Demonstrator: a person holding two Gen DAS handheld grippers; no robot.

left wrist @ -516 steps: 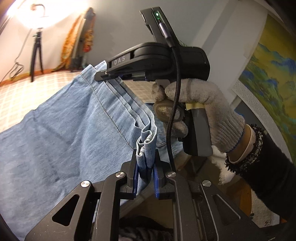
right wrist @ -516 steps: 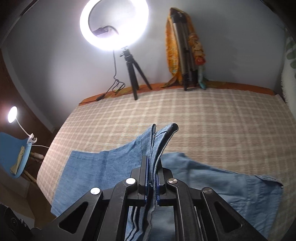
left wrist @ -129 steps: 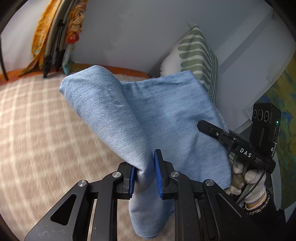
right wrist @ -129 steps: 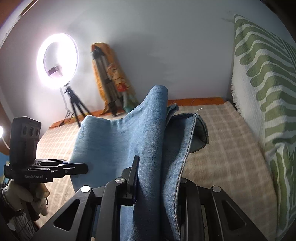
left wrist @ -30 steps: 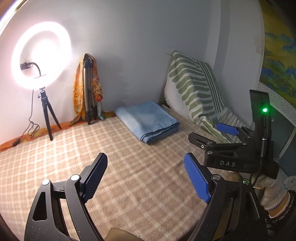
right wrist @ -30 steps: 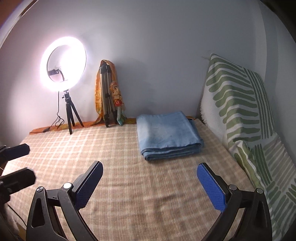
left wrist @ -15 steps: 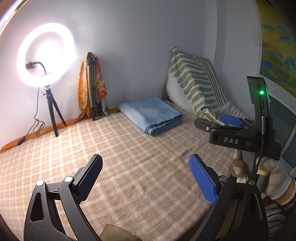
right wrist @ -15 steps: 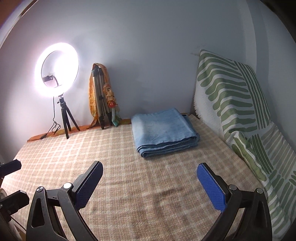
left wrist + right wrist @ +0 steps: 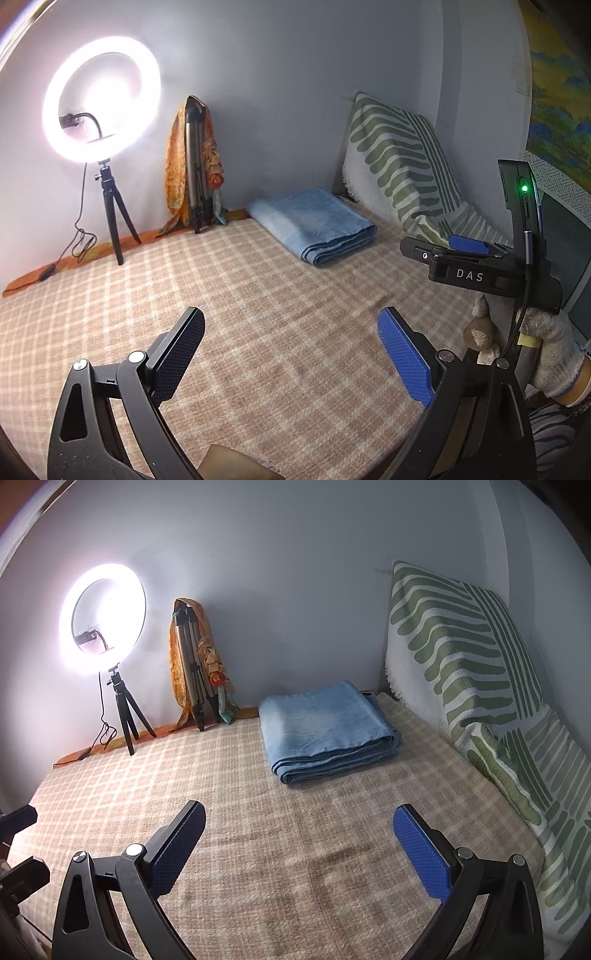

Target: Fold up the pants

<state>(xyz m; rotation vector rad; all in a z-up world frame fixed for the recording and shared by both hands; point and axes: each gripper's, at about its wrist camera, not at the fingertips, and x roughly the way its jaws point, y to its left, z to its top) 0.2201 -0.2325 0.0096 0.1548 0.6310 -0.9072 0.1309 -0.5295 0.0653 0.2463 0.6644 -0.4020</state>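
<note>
A: What fills the room?
B: A grey wall point(image 9: 295, 572) behind, and a tan checked blanket point(image 9: 295, 867) spread wide as the work surface. A green-striped cushion point(image 9: 472, 657) leans at its right edge.
A: And the pants?
B: The blue pants point(image 9: 328, 727) lie folded in a neat stack at the blanket's far end, near the cushion.
A: Smaller things?
B: A glowing ring light point(image 9: 101, 99) on its tripod, and a folded tripod point(image 9: 194, 166) draped in orange cloth.
A: The grippers?
B: The left gripper point(image 9: 291, 354) and right gripper point(image 9: 299, 845) both gape wide, holding nothing, well apart from the pants.
</note>
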